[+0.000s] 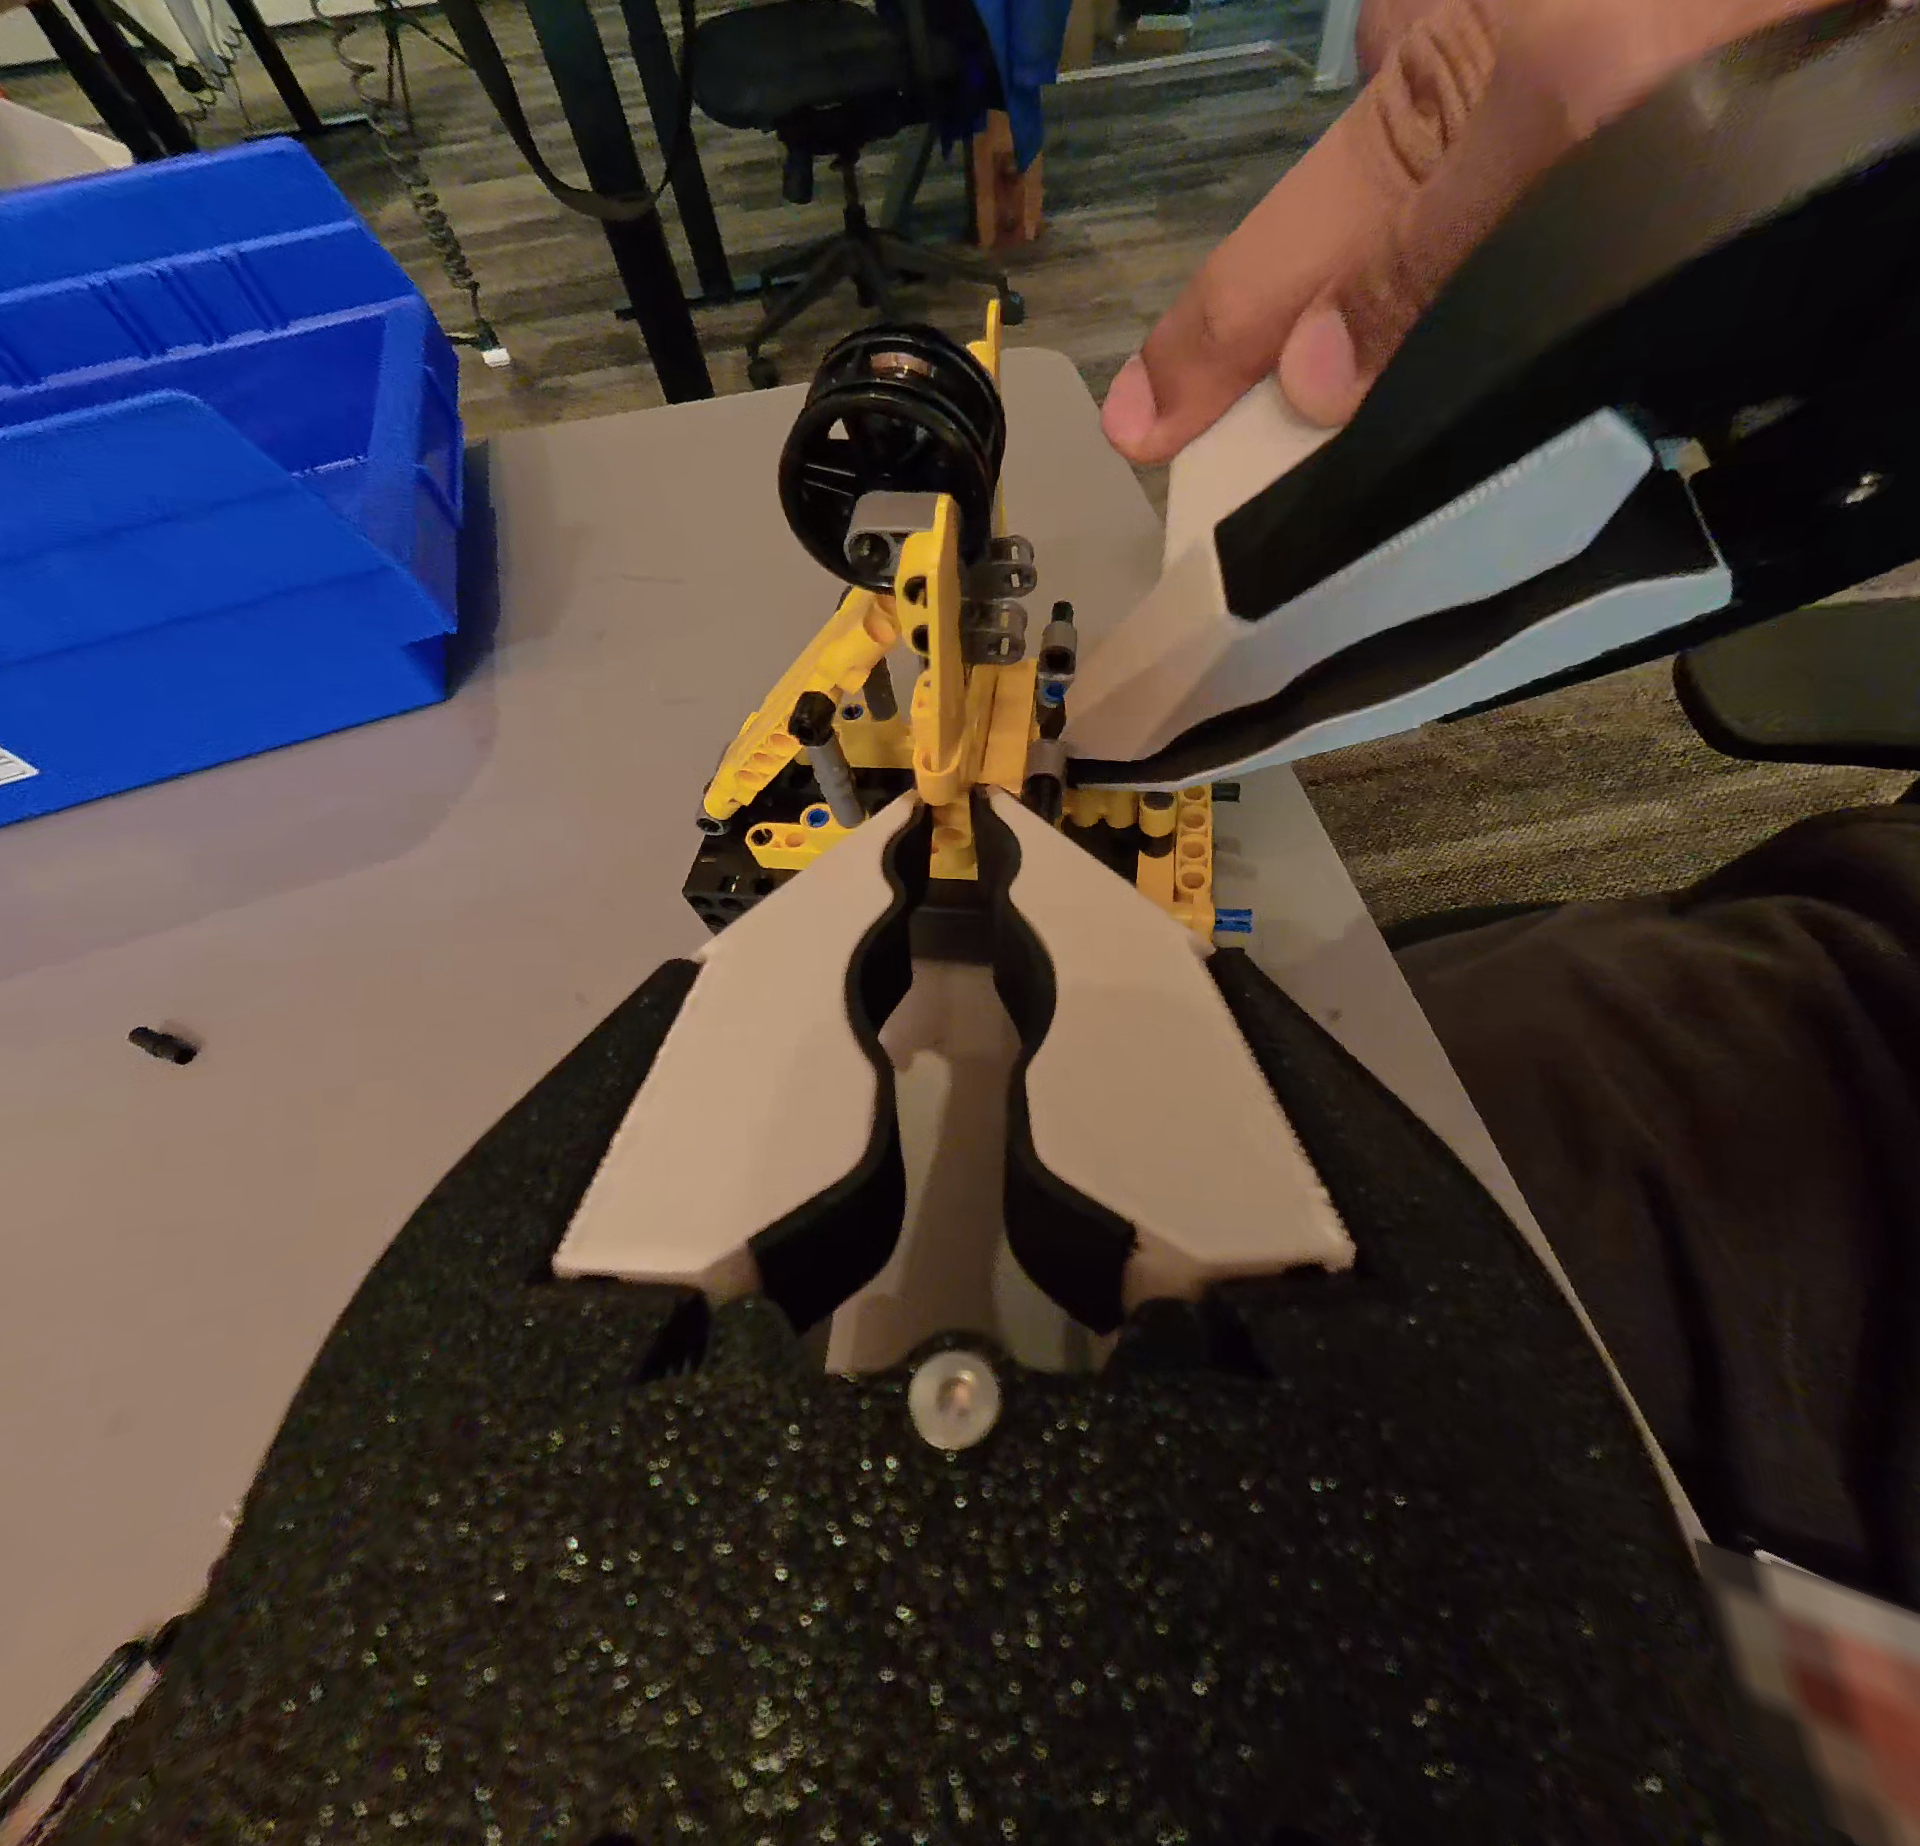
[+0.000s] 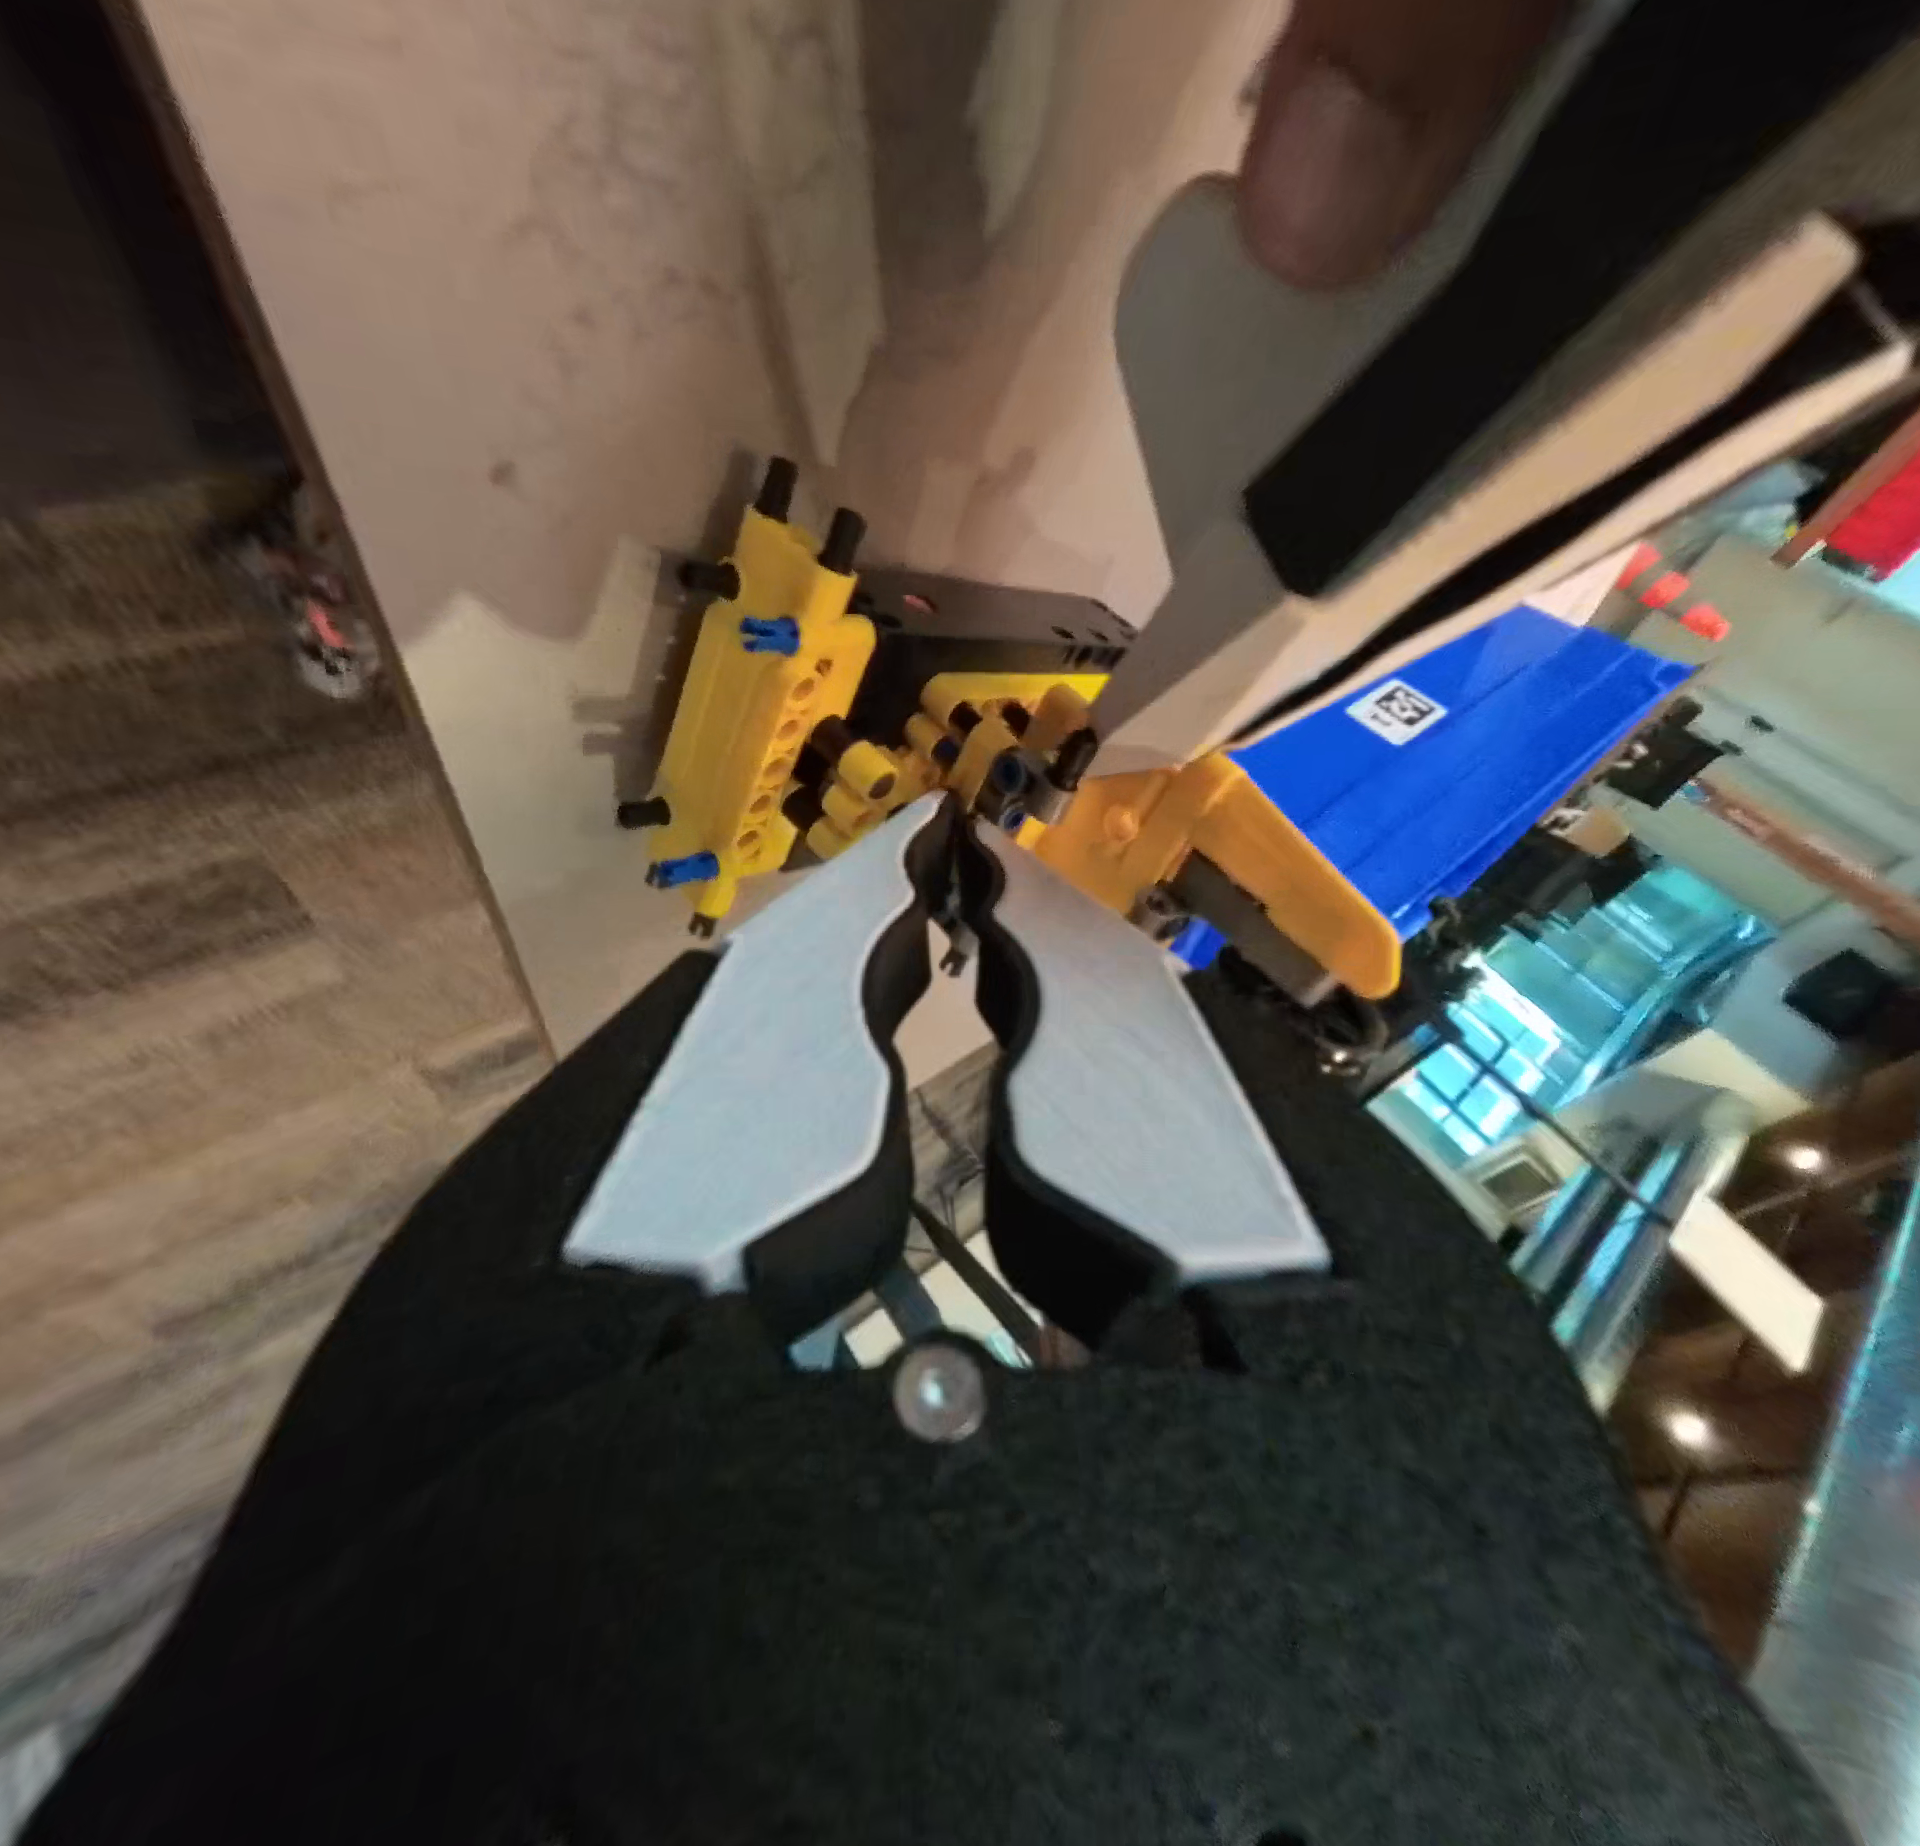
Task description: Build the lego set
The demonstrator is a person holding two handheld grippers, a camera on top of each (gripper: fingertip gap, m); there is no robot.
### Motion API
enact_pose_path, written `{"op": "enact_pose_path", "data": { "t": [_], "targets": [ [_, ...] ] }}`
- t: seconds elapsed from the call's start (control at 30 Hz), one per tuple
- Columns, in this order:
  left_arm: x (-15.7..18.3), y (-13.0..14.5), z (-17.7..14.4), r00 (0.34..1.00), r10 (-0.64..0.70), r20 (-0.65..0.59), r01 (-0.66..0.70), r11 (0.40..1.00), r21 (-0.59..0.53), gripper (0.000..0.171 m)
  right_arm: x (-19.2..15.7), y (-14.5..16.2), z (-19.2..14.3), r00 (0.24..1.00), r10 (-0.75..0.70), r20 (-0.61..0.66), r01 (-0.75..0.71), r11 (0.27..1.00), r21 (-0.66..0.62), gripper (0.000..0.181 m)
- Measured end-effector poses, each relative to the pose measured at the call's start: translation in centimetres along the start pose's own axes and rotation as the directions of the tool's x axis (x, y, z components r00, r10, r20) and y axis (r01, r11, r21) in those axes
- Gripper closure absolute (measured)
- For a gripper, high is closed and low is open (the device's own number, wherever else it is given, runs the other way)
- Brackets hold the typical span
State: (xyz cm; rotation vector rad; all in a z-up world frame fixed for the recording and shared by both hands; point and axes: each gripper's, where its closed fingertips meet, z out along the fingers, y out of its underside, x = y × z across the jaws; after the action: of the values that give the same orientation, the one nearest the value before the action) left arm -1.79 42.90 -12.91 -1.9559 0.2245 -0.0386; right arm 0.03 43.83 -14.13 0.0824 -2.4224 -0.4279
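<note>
Left wrist view: far left of the left gripper a blue plastic bin is seen on the grey table, and nearer on that side a small loose black pin lies alone, well apart from everything. Straight ahead of the tips a yellow and black building-toy model stands on the table near its far edge. The left claw is nearly closed and is clamped on an upright yellow beam at the model's middle. Above the tips a black wheel is carried at the model's top. To the right, the right gripper comes in sideways, held by a hand; its tips touch the model's right side.

Right wrist view (tilted, blurred): the right gripper is almost fully closed, with a thin black pin pinched between the jaws, tips right against the model's pin cluster. Beyond the tips to the right, the blue bin is visible.

Handling, as a judgement: the model is likely light, rigid plastic, smooth and a bit slippery, held together by friction only, so parts can pop off under side load. It is best held low on a solid beam or the black base frame, not by the wheel or protruding pins. The pin is tiny and easily dropped; it should be gripped across its shaft.
</note>
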Motion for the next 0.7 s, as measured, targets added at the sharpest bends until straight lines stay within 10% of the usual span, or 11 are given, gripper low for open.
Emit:
{"op": "enact_pose_path", "data": {
  "t": [0.7],
  "targets": [
    [-0.07, 0.18, 0.02, 1.000, -0.016, 0.002, 0.016, 1.000, -0.008, 0.163, 0.15, -0.22, 0.02, 0.887, 0.291, 0.358, -0.349, 0.930, 0.111, 0.181]
  ]
}}
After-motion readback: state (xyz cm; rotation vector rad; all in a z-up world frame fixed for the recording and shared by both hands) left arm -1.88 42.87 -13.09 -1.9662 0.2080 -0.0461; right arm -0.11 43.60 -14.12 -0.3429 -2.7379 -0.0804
